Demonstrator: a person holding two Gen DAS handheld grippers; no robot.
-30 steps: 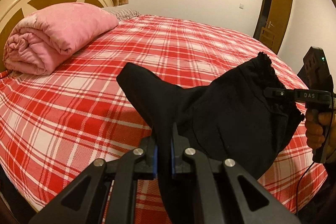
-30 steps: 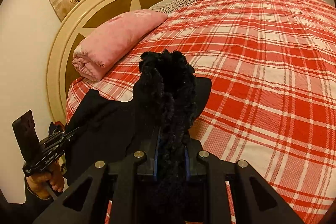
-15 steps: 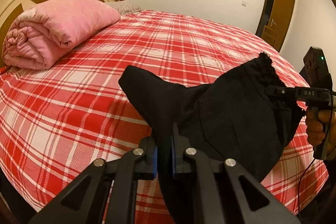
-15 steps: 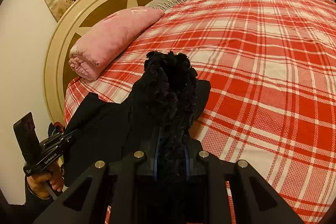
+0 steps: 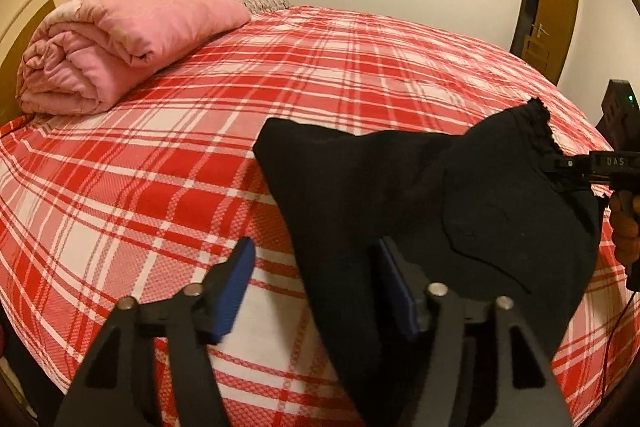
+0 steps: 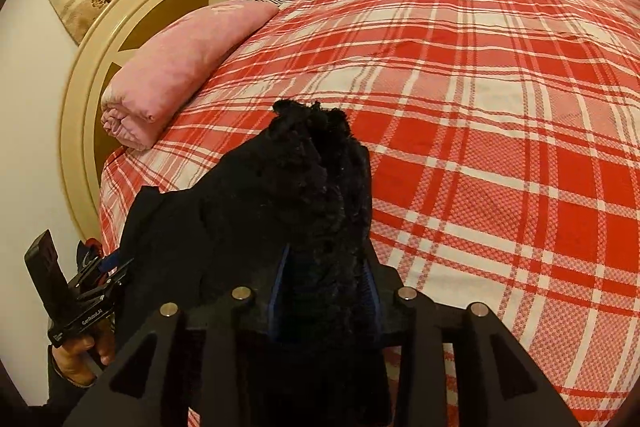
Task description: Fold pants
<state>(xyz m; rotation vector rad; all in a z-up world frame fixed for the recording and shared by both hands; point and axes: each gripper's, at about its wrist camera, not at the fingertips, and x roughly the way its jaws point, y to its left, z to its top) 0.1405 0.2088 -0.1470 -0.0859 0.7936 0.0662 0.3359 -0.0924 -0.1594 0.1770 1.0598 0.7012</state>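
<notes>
Above the red-and-white plaid bedspread (image 5: pixel 360 75), the black fabric pants (image 5: pixel 400 187) are pinched at the frilled waistband by the right gripper (image 6: pixel 324 291); the left gripper (image 5: pixel 316 267) is spread apart.

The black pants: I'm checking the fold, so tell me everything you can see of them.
The black pants look like soft matte fabric with a frilly, gathered edge. They are bunched, draped over the near edge of the red plaid bed. The right gripper is clamped on the frilly edge; the left gripper is open, with cloth lying between its fingers.
</notes>
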